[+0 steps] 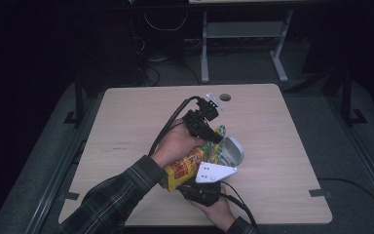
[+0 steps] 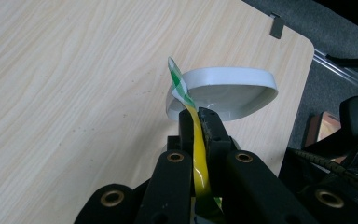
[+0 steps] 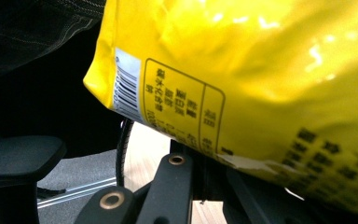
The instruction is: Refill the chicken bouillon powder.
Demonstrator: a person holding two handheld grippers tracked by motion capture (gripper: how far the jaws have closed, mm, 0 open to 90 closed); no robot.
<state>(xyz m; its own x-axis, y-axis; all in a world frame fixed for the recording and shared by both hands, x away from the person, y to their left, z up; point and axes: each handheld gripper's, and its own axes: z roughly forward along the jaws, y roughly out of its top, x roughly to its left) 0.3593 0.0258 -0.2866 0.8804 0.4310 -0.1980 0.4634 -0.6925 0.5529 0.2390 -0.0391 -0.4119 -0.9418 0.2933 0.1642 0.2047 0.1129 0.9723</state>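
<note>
**Yellow bag held at both ends above a white bowl**

Left forearm, in a plaid sleeve, is brought in from the bottom left of the high view; the left gripper point(image 1: 213, 132) is angled down toward mid-table. Its jaws are clenched on the top seam of the yellow snack bag point(image 1: 187, 168), as seen in the left gripper view, where the flattened yellow film with its green-and-white checked edge point(image 2: 178, 83) is pinched between the black pads. The right gripper point(image 1: 205, 187) is held low near the table's front edge, a grey three-cornered plate on top; its jaws are closed on the bag's lower end point(image 3: 242, 158). The bag is suspended tilted between the two, its mouth just beside the white bowl point(image 2: 228, 91).

The wooden table point(image 1: 126, 126) is pale, with rounded corners. Grey floor, a metal frame and loose cables are seen in the dark room behind.

A barcode point(image 3: 127, 86) and boxed black characters are printed on the bag's back; too blurred to be read.
</note>
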